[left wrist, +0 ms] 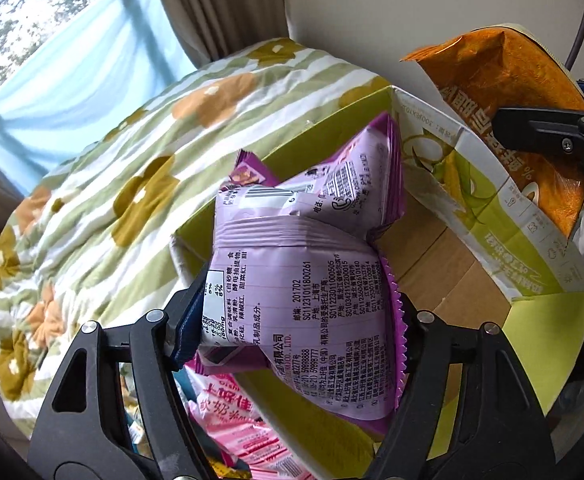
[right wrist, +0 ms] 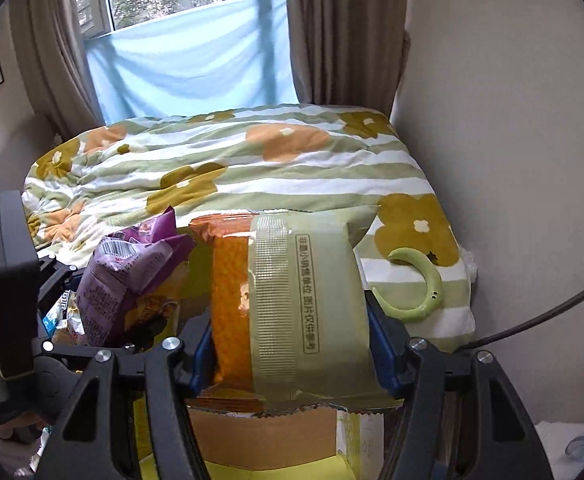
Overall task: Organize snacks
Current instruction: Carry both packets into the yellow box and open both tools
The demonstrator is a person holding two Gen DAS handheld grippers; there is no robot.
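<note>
Held over the open cardboard box on the bed: purple snack bag between left gripper jaws, orange snack bag clamped by right gripper. Light, crinkly, slippery; best pinched at sealed edges.

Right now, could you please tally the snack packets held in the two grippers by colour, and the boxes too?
Purple packets, between the left gripper's fingers: 2, one behind the other
Orange packets, in the right gripper: 1
Green cardboard boxes: 1
Total: 4
</note>
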